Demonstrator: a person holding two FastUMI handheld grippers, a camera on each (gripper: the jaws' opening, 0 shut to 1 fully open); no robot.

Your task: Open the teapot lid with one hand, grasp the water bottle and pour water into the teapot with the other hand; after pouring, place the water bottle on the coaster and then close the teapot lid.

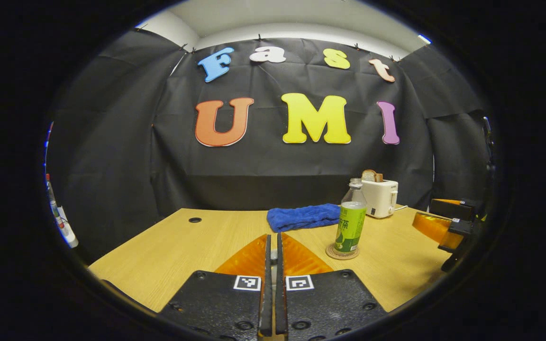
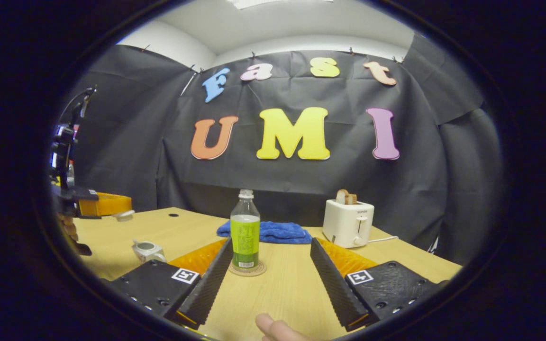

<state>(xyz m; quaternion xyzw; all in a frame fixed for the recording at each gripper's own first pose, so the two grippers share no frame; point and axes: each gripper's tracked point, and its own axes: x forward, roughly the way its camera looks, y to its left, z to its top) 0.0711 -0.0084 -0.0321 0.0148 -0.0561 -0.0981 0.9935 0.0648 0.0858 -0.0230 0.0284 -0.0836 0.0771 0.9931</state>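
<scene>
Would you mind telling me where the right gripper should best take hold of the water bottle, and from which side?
Grip the water bottle across its straight labelled body, below the tapering shoulder. It stands upright on the coaster, directly ahead of the open right gripper, so a level approach from the near side probably suits. The blue towel lies behind it.

**Hidden and cut-off parts**

In the right gripper view, the right tool's near finger covers part of the teapot, so its spout and handle cannot be made out. Only a fingertip clears the bottom edge. The bottle hides part of the towel. In the left gripper view, the far tool is cut by the edge.
</scene>
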